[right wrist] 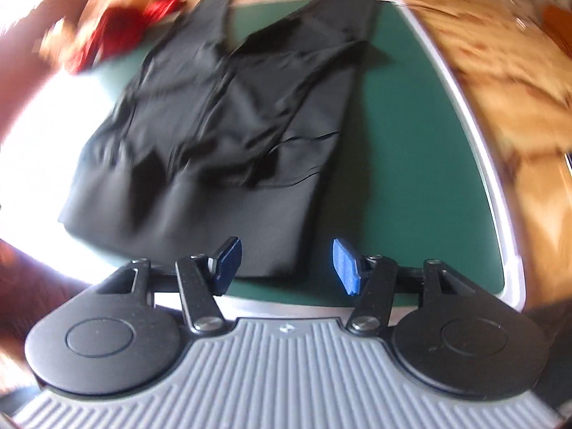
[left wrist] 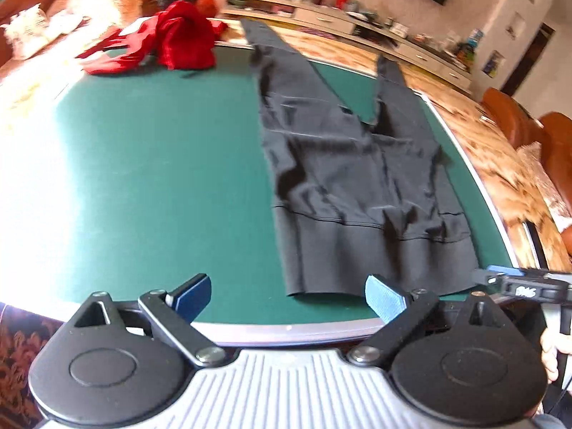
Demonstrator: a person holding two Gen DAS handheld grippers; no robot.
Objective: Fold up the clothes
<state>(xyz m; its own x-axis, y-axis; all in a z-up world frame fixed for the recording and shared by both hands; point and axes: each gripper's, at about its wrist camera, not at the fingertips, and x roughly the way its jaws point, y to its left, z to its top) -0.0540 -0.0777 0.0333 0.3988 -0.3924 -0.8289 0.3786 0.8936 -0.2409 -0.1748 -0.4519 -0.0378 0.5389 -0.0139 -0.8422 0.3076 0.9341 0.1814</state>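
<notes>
A black pair of leggings (left wrist: pixel 354 178) lies spread on the green table (left wrist: pixel 161 178), waistband toward me and legs running to the far edge. In the blurred right wrist view the same leggings (right wrist: pixel 221 136) fill the middle. My left gripper (left wrist: pixel 289 298) hovers open over the near table edge, just left of the waistband corner, with nothing between its blue pads (left wrist: pixel 386 302). My right gripper (right wrist: pixel 286 266) is open above the waistband's right corner, and its pads (right wrist: pixel 343 266) do not press the cloth. Its tip (left wrist: pixel 514 282) shows at the right of the left wrist view.
A crumpled red garment (left wrist: pixel 168 43) lies at the far left of the table. White fluffy cloth (left wrist: pixel 53 28) covers a sofa beyond. A patterned floor (left wrist: pixel 500 164), orange chairs (left wrist: pixel 514 121) and a long cabinet (left wrist: pixel 357 25) lie past the table's silver rim (left wrist: pixel 475 164).
</notes>
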